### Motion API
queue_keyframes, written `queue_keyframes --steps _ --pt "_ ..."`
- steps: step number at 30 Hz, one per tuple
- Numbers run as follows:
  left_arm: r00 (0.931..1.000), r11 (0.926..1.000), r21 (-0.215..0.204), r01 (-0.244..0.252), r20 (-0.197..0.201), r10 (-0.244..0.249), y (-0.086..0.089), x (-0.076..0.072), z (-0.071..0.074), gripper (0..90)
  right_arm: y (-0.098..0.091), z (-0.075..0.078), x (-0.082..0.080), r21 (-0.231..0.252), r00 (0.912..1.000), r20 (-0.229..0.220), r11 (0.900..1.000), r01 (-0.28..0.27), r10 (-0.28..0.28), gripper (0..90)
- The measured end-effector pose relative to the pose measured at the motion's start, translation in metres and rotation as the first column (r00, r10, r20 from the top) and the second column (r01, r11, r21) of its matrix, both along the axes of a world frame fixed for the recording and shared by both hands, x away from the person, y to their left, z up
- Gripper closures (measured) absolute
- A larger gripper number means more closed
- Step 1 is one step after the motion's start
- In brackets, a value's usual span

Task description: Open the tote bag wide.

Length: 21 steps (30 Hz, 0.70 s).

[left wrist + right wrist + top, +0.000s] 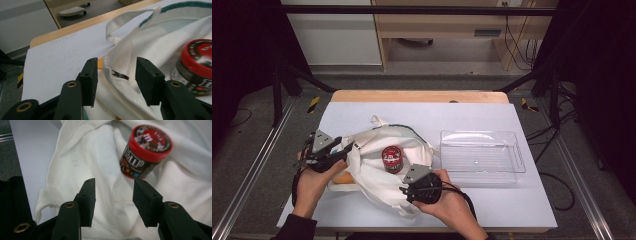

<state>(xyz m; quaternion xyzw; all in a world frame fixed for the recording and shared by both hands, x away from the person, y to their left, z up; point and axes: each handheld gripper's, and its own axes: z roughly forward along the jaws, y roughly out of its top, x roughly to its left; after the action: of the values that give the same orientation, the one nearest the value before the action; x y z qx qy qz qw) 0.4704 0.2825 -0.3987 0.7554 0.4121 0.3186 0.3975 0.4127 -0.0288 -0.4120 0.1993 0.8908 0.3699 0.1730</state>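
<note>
Tote bag [377, 165], white cotton with a green-trimmed mouth, lies crumpled on the grey-white table [492, 205], left of centre. M&M's candy tub [392, 159] with a red lid rests on the bag's cloth, roughly at its middle, tipped a little on the folds. Orange item [345, 177] peeks out from under the bag's left edge; can't tell what it is.

Left gripper [343, 151] sits at the bag's left rim, held by the person's left hand [314, 182]. Its jaws are spread; in the left gripper view the bag's hem [117, 72] stands between the pads but neither pad presses on it. One strap [130, 21] loops up beyond the hem.

Right gripper [408, 188] is at the bag's near edge, in the right hand [447, 202]. Jaws spread apart too, nothing pinched; in the right gripper view they hang above loose cloth, with the tub just beyond the right-hand jaw, not touching.

Clear plastic tray [518, 172] sits to the right of the bag, just beside it.
</note>
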Motion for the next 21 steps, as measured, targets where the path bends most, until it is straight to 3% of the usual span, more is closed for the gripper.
queue_keyframes --steps 5,10,15,18,21 --pt "0.9992 0.9993 0.008 0.036 0.014 -0.036 -0.009 -0.026 0.004 48.6 -0.013 0.028 0.006 0.020 0.9989 0.035 0.9994 0.030 -0.030 46.4" --pt "0.9985 0.9984 0.020 0.052 0.014 -0.053 -0.018 -0.046 -0.002 44.9 -0.025 0.047 0.032 0.027 0.9944 0.053 0.9956 0.090 -0.091 41.6" --pt "0.9989 0.9987 0.025 0.044 0.012 -0.045 -0.019 -0.058 -0.012 42.9 -0.028 0.052 0.066 -0.012 0.9897 0.033 0.9901 0.140 -0.140 34.0" --pt "0.9992 0.9978 0.053 0.040 0.001 -0.040 -0.019 -0.060 -0.020 41.2 -0.027 0.049 0.085 -0.032 0.9867 -0.004 0.9862 0.162 -0.163 29.0" --pt "0.9995 0.9985 0.047 0.029 -0.009 -0.029 -0.016 -0.062 -0.026 40.1 -0.024 0.044 0.101 -0.064 0.9836 -0.033 0.9826 0.175 -0.177 27.3"
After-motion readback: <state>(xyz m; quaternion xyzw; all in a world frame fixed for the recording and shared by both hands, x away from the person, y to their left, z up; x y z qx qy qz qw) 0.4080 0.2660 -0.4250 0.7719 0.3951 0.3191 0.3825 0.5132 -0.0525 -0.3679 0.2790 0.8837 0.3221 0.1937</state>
